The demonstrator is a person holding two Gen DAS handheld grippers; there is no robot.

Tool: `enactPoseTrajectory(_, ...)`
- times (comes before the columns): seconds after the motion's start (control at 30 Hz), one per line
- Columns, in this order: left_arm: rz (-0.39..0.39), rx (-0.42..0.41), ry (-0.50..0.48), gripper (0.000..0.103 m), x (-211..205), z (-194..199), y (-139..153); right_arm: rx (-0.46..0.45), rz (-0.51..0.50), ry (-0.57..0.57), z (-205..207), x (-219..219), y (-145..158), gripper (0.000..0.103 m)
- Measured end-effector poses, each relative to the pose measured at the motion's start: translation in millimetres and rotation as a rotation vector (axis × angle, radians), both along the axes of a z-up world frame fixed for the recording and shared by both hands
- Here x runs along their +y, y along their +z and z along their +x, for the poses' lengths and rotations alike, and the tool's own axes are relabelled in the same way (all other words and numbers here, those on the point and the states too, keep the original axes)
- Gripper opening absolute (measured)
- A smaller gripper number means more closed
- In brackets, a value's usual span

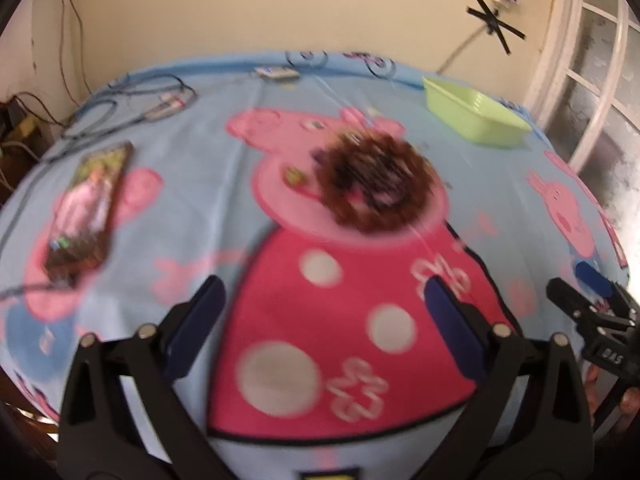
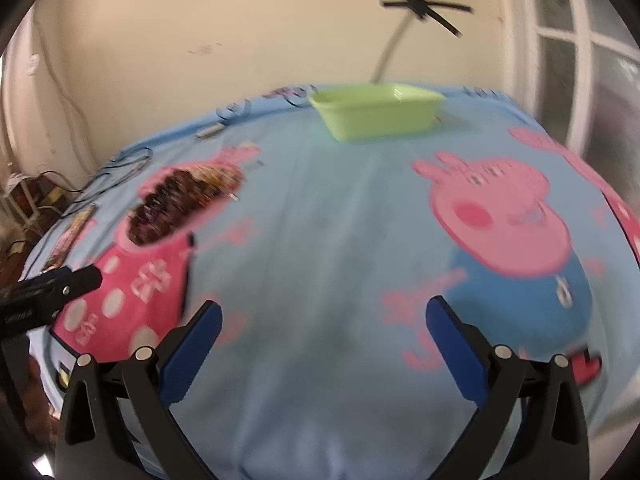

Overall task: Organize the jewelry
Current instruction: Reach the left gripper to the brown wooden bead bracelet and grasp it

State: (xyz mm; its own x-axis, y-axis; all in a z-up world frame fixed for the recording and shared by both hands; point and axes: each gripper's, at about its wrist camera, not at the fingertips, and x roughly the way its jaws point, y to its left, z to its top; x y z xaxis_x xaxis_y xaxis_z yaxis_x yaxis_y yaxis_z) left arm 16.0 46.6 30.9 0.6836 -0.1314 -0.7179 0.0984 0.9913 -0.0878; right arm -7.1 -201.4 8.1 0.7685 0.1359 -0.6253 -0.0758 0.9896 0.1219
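Brown, blurred jewelry was seen heaped on the cartoon sheet, well short of the green tray by the wall. Left gripper and right gripper were held with jaws wide, nothing between them.
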Motion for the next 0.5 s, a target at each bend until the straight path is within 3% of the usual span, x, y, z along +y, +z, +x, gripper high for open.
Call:
enactPoseTrajectory(0.13, -0.06, 0.028, -0.007, 0.072, 15.6, 26.3, 9.1, 0.02, 0.001, 0.124, 33.9, 24.7, 11.1, 0.033)
enactPoseTrajectory(0.23, -0.126, 0.064, -0.027, 0.061, 18.8, 45.4, 6.8, 0.034, 0.004, 0.213, 62.3, 46.7, 18.4, 0.014)
enactPoseTrajectory(0.33, -0.155, 0.079, -0.031, 0.05, 15.1, 59.1, 1.2, 0.039, 0.008, 0.276, 83.2, 65.7, 24.2, 0.007)
enactPoseTrajectory(0.5, -0.141, 0.104, -0.041, 0.04, 6.7, 72.4, -8.1, 0.046, -0.006, 0.35, 112.1, 90.3, 26.4, 0.006)
